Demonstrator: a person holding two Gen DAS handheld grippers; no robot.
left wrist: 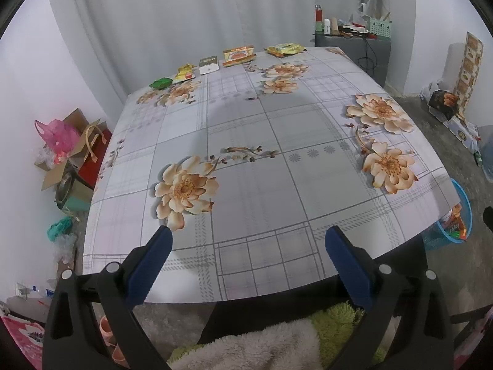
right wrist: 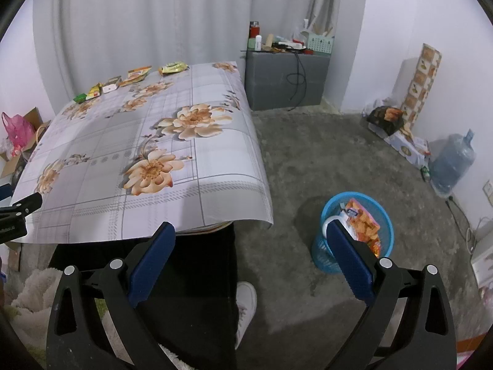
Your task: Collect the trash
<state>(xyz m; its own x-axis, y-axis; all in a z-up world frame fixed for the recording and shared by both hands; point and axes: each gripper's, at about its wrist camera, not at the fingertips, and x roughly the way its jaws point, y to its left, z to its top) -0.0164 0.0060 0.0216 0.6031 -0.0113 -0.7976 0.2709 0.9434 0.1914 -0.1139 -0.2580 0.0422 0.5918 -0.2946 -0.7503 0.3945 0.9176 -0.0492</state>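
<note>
Both grippers are hanging spread wide and empty at the near edge: left gripper [left wrist: 246, 243] over the tabletop [left wrist: 262, 185], right gripper [right wrist: 251, 240] toward the floor, beside the blue bin [right wrist: 385, 215] already holding wrappers. Five trash packets [left wrist: 238, 55] are lying in a row along the far edge. Judged step: between pickups; next calls for a long reach across.

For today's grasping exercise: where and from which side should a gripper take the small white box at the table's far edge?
Grip the white box across its two short sides, coming from above and the near side. It lies flat, with the yellow wrapper and orange packet close beside it, though gaps show on both sides.
</note>
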